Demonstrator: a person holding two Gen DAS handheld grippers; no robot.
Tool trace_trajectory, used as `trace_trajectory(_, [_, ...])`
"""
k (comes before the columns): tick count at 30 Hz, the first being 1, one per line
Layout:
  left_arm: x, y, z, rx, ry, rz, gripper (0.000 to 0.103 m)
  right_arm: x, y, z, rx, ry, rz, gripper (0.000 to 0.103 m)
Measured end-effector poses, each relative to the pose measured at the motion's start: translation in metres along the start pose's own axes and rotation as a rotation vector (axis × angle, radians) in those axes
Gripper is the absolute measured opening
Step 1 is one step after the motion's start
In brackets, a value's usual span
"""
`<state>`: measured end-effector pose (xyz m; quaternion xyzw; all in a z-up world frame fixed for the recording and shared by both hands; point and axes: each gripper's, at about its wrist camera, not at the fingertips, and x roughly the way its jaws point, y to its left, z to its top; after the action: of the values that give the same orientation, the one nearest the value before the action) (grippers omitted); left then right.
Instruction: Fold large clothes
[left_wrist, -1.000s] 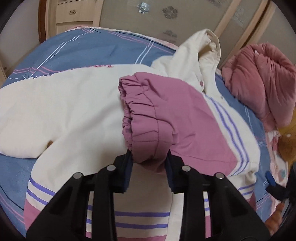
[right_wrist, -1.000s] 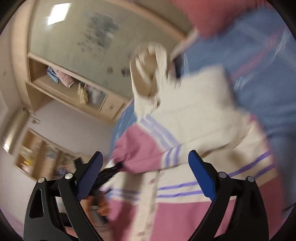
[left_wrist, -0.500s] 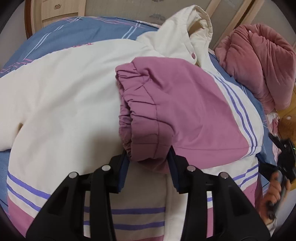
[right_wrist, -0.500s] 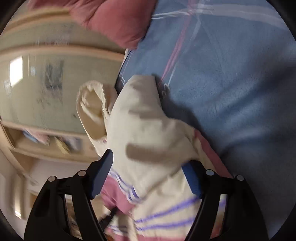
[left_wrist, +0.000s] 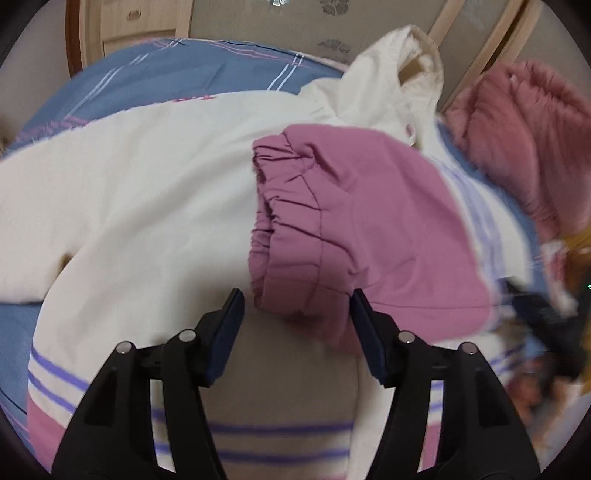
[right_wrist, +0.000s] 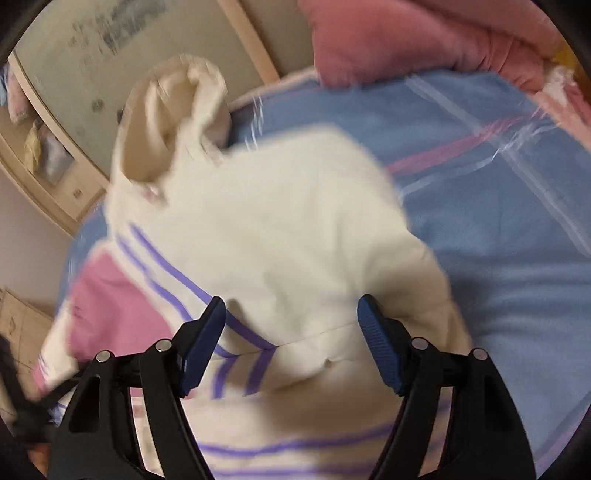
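A cream hooded jacket (left_wrist: 147, 192) with purple stripes and pink panels lies spread on the bed. Its pink sleeve (left_wrist: 369, 221) is folded across the body. The gathered cuff (left_wrist: 291, 258) rests just ahead of my left gripper (left_wrist: 295, 299). That gripper's jaws are opening, and the cuff's edge sits between the tips with a gap at the left pad. In the right wrist view, my right gripper (right_wrist: 291, 306) stands open low over the jacket's cream shoulder (right_wrist: 295, 221), below the hood (right_wrist: 166, 122). Its pads are not pressing the cloth.
A blue striped bed cover (right_wrist: 498, 221) lies under the jacket. A bundled pink quilt (left_wrist: 535, 147) sits at the far right of the bed. Wooden cabinets and a patterned wall (left_wrist: 258, 22) stand behind. The other gripper shows as a dark blur (left_wrist: 546, 325) at the right edge.
My left gripper's jaws have spread apart and let go of the pink cuff, which now lies on the jacket. My right gripper has swung and dropped toward the cream shoulder.
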<state>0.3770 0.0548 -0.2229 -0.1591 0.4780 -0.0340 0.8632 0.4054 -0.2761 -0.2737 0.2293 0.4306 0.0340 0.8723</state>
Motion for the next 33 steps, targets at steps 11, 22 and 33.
trace_trajectory(11, [-0.151,0.21,-0.037,-0.375,-0.272,-0.067,0.101,-0.026,-0.037,-0.015,0.085,-0.134,0.292,0.091])
trace_trajectory(22, [-0.133,0.379,-0.05,-0.844,-0.23,-0.074,0.101,-0.03,-0.015,-0.017,0.019,-0.137,0.218,0.091])
trace_trajectory(33, [-0.136,0.427,-0.05,-1.013,-0.392,-0.082,0.017,-0.027,-0.009,-0.019,-0.003,-0.129,0.229,0.096])
